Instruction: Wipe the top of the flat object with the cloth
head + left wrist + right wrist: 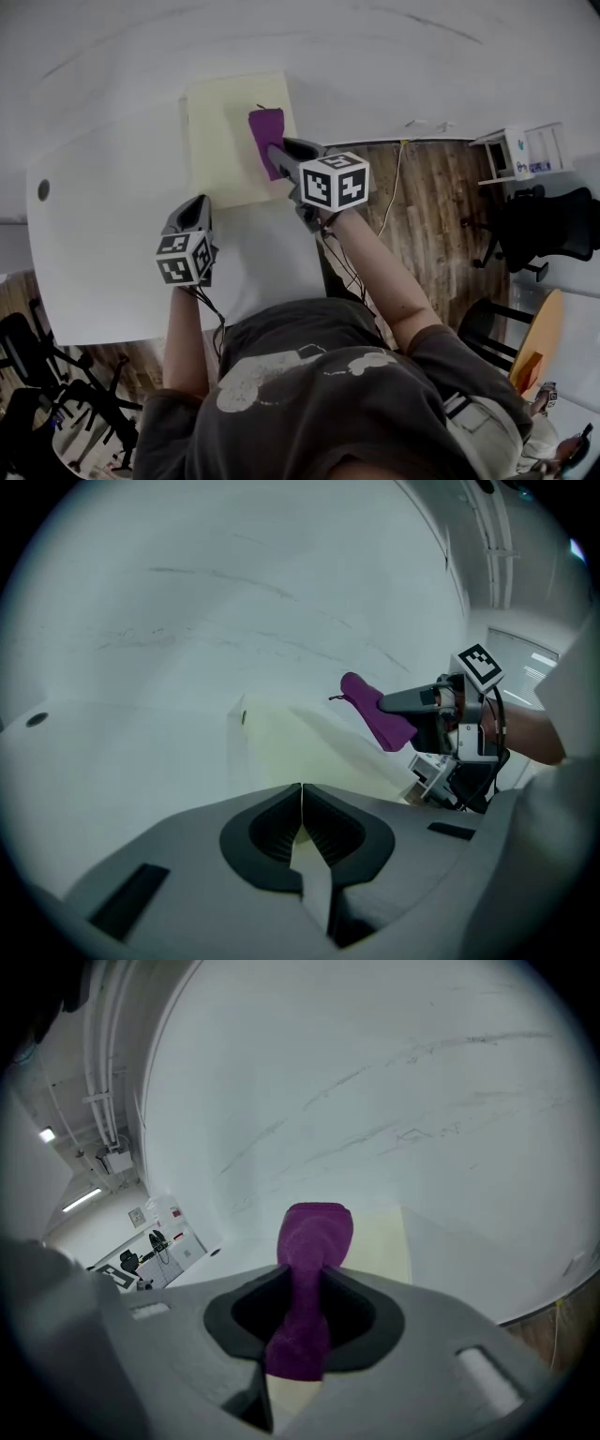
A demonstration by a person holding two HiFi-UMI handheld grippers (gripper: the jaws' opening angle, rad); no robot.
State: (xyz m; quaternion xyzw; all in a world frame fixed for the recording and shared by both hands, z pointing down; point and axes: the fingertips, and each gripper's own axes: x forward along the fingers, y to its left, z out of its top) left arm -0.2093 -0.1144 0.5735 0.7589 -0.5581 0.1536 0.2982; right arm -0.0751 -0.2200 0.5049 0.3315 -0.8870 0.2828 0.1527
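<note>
Right claw [305, 1288] clamped tight on purple cloth [314, 1232]. The cloth sticks out past the jaws over the pale yellow flat object [220, 141], upper centre of head view, toward its right edge. Can't tell if cloth touches the top. Flat object lies on white table [112, 244]. Left claw [302, 803] has jaws pressed together with nothing between them. It sits lower left of the flat object in head view, just beside its near corner.

White table [94, 244], one pale yellow flat object [220, 150] near its far edge
</note>
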